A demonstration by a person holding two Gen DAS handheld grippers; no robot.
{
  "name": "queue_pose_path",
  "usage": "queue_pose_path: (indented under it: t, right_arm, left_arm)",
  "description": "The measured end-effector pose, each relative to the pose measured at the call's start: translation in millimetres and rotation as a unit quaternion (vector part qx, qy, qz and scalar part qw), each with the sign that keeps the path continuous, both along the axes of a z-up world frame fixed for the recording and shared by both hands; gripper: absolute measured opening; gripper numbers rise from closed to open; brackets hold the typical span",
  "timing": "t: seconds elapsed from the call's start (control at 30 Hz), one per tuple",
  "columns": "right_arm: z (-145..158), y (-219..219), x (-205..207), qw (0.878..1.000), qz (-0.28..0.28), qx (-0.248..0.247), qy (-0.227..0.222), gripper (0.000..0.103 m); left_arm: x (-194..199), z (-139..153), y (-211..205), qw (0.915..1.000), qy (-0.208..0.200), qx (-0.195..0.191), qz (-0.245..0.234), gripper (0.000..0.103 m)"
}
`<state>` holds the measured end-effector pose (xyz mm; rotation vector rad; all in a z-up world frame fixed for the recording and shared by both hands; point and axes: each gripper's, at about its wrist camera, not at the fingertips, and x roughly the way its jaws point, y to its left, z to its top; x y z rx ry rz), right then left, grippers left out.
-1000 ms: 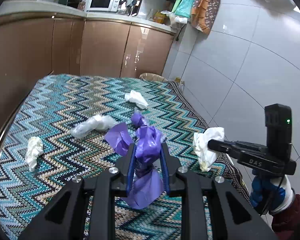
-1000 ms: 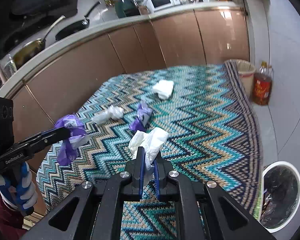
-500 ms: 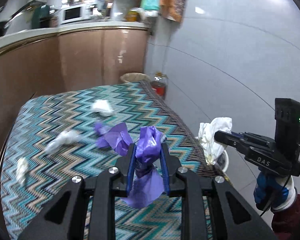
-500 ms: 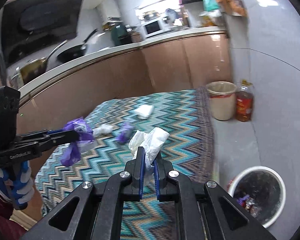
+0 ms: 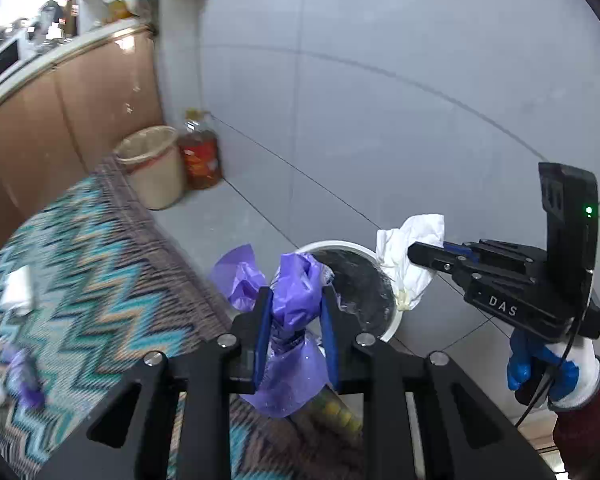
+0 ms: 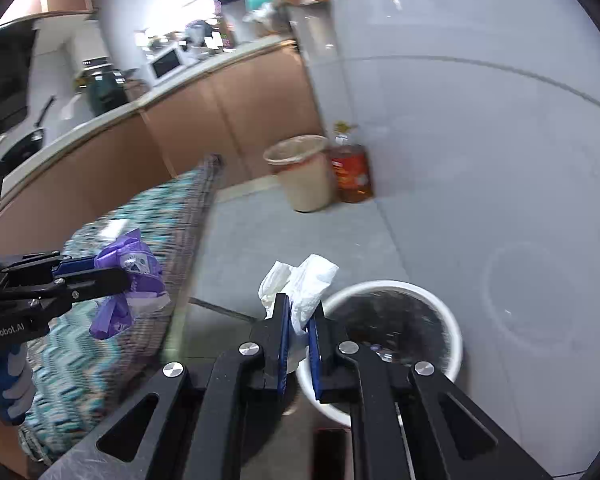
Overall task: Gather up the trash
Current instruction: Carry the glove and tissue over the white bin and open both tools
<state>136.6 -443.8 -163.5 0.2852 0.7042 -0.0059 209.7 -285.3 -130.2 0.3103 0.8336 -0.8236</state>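
My left gripper [image 5: 294, 300] is shut on a crumpled purple plastic bag [image 5: 296, 292] and holds it in the air just left of a white trash bin [image 5: 392, 320] with a black liner. My right gripper [image 6: 299, 312] is shut on a crumpled white tissue [image 6: 304, 280] at the bin's [image 6: 452, 328] left rim. In the left wrist view the right gripper [image 5: 416, 252] holds the tissue [image 5: 412, 248] above the bin's far rim. In the right wrist view the left gripper [image 6: 120, 276] and its purple bag [image 6: 132, 280] hang to the left over the rug's edge.
A zigzag-patterned rug [image 5: 80, 280] lies at left with white tissues [image 5: 18, 290] and a purple scrap [image 5: 24, 376] on it. A beige bin [image 6: 304, 172] and an oil bottle [image 6: 350, 168] stand by brown cabinets [image 6: 220, 120]. Grey tiled floor surrounds the white bin.
Both grippers have swung right, away from the rug and toward the white bin, each still holding its trash. The bin is now close under both.
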Motion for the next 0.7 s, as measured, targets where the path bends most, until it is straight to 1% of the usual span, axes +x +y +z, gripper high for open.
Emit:
queue_pose_path:
  t: [0.1,0.2,0.23,0.3,0.37,0.4,0.47,0.5,0.53,0.57,0.63,0.7]
  right_arm:
    - [-12.5,-16.4,6.2,1.0,-0.02,-0.005,0.017,0.011]
    - [-23.6,-27.3,10.6,0.999,-0.037,-0.007,0.03,0.011]
    - [-27.7,-31.9,13.3,0.998,-0.042,-0.006,0.035,0.011]
    - [-34.9,-36.0,17.3,0.998,-0.047,-0.008,0.045,0.015]
    - [-42.1,-41.2,20.2,0.997,-0.054,-0.014,0.054,0.032]
    - [-45.5,-43.6,21.7,0.997,-0.057,-0.015,0.057,0.035]
    - [-49.2,-47.2,23.2,0.996,-0.063,-0.018,0.061,0.042]
    - [-50.5,-48.7,23.3,0.996,-0.066,-0.019,0.064,0.044]
    - [-51.1,-50.4,23.1,0.995,-0.069,-0.019,0.065,0.048]
    - [-51.7,-51.3,22.2,0.995,-0.073,-0.019,0.066,0.056]
    - [-52.7,-53.3,18.9,0.994,-0.079,-0.022,0.066,0.064]
    - [-53.0,-55.2,16.3,0.994,-0.086,-0.022,0.067,0.074]
  left_arm:
    - [15.8,-19.2,-32.0,0.9996,0.027,0.009,-0.008,0.022]
    - [29.4,-35.9,-57.1,0.9987,0.046,0.019,-0.006,0.022]
    - [33.8,-42.6,-65.6,0.9983,0.053,0.022,-0.005,0.024]
    - [39.6,-52.1,-76.4,0.9976,0.066,0.023,-0.001,0.025]
    - [45.0,-61.0,-86.4,0.9966,0.079,0.025,0.0,0.025]
    - [48.0,-66.0,-91.7,0.9962,0.083,0.026,0.002,0.026]
    - [52.0,-73.5,-98.9,0.9952,0.095,0.026,0.004,0.032]
    - [55.1,-75.1,-100.0,0.9949,0.097,0.025,0.007,0.039]
    - [56.5,-76.3,-100.2,0.9948,0.099,0.023,0.011,0.042]
    - [57.4,-76.7,-99.5,0.9947,0.1,0.019,0.013,0.043]
    - [57.7,-75.1,-96.6,0.9945,0.103,0.012,0.014,0.043]
    - [55.8,-70.3,-89.7,0.9952,0.097,0.003,0.018,0.043]
